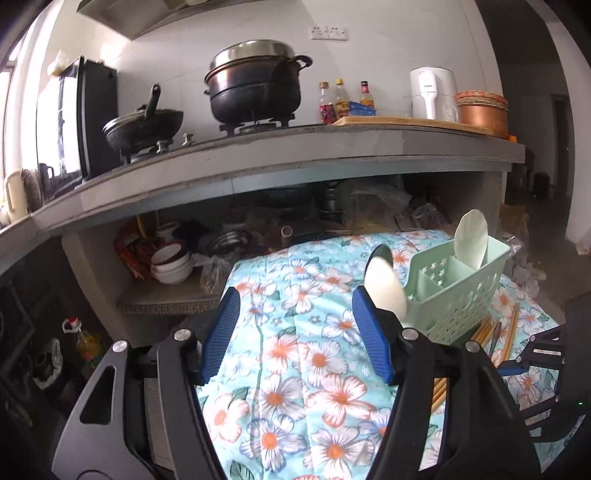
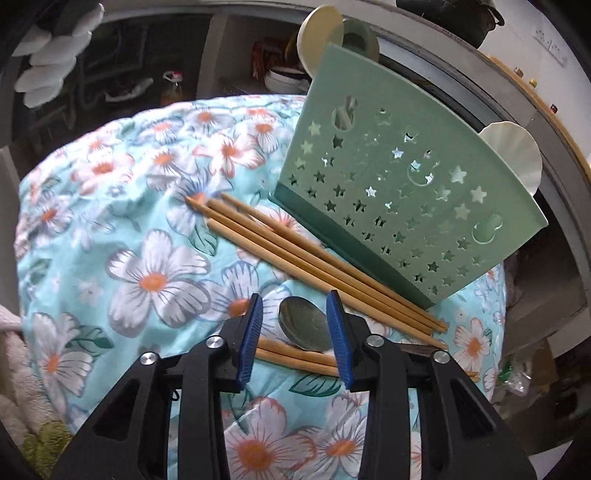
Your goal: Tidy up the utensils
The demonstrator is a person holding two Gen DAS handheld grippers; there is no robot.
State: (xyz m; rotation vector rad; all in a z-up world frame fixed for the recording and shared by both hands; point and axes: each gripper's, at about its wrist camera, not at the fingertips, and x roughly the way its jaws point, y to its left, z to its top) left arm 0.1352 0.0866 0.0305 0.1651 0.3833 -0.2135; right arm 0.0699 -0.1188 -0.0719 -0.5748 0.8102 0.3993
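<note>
utensils on the flowered cloth (image 2: 155,273), two wrist views. your left gripper (image 1: 295,332) has its blue pads (image 1: 221,332) spread wide, only cloth showing between them. a white spoon (image 1: 384,291) stands just behind the right-hand pad, next to the green caddy (image 1: 454,295); you cannot tell from this view whether the spoon touches the pad or sits in the caddy's near end. a second white spoon (image 1: 471,238) stands upright in a caddy compartment, bowl above the rim.

your right gripper (image 2: 295,332) points down at the cloth, fingers partly apart. a metal spoon (image 2: 304,325) lies between the pads, its bowl close against the right-hand pad; the left-hand pad stands clear of it, so no pinch on it. the spoon rests across two wooden chopsticks (image 2: 295,354) lying under the gripper. a bundle of chopsticks (image 2: 314,254) lies on the cloth along the foot of the caddy's star-punched wall (image 2: 399,192), touching or nearly touching it. cream spoon bowls (image 2: 321,31) stick up over the caddy's rim at both ends. white-gloved hand (image 2: 55,51) shows at upper left.
</note>
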